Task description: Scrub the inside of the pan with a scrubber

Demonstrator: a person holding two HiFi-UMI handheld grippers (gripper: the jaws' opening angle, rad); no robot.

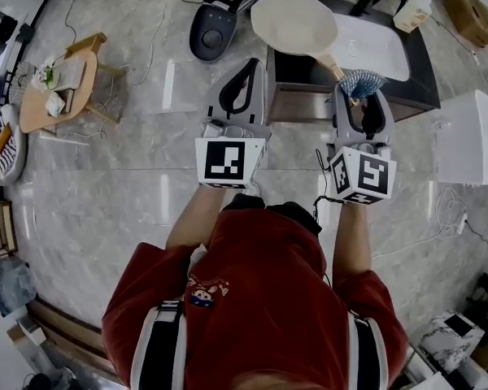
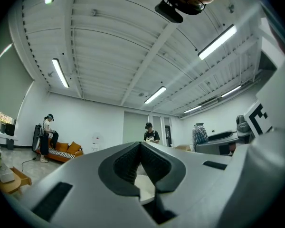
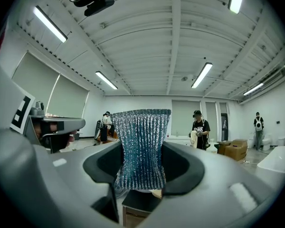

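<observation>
Right hand-held gripper point(image 1: 362, 97) is clenched on the scrubber point(image 1: 362, 80). In the right gripper view the blue-silver mesh pad point(image 3: 145, 127) stands upright between the two jaws and sticks out past their tips. Left hand-held gripper point(image 1: 249, 65) is clamped closed on nothing: in the left gripper view the jaw tips meet point(image 2: 140, 144) with no object between them. Both are held side by side in front of the person in the red shirt point(image 1: 260, 299), and both gripper cameras look up towards the ceiling lights. The pan point(image 1: 293, 21), cream inside, sits at the left end of the dark bench point(image 1: 419, 80), with its wooden handle point(image 1: 335, 66) angled back towards the right hand-held gripper. The scrubber is at the handle's end; can't tell if they touch. It's outside the pan bowl. A white tray point(image 1: 378, 47) is on the bench just right of the pan. The left hand-held gripper is at the bench's near-left corner, clear of the pan. Elsewhere there's a small wooden table point(image 1: 65, 88) well off to the left and a cardboard box point(image 1: 470, 10) beyond the bench. Other people are standing in the background point(image 3: 199, 127).
</observation>
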